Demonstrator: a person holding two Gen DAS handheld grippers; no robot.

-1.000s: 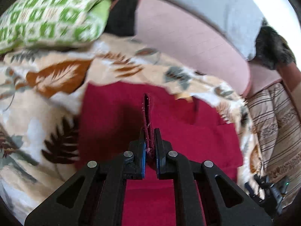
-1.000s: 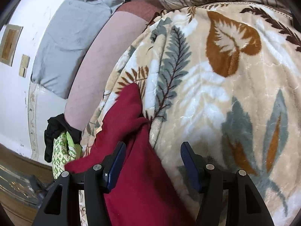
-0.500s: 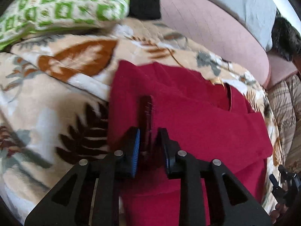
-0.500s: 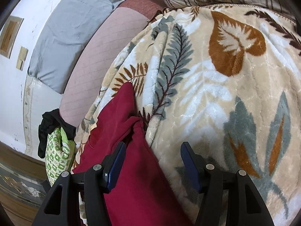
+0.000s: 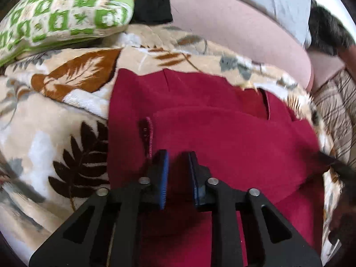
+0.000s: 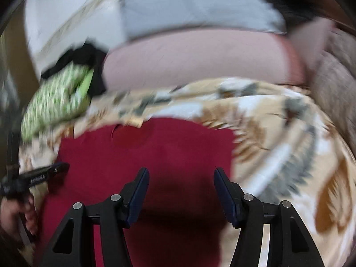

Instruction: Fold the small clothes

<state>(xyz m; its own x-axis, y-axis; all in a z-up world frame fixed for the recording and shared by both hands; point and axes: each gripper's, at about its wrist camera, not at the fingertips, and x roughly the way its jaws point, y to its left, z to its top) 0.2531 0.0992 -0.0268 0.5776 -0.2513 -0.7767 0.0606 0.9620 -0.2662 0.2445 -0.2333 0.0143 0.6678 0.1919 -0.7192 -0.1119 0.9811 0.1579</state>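
One fold laid down, left jaws let go.

The left gripper (image 5: 177, 173) has just parted its pads and now stands slightly open and empty over the red garment (image 5: 222, 138), which lies doubled near the blanket's (image 5: 44, 115) far edge. A second ago it pinched the stitched hem (image 5: 148, 133); that hem now rests just beside it. The right gripper (image 6: 180, 197), half open and empty, has swung over the cloth.

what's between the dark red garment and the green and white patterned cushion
Only the cream fleece blanket with leaf print lies between the dark red garment and the green and white patterned cushion, clearest in the left wrist view.
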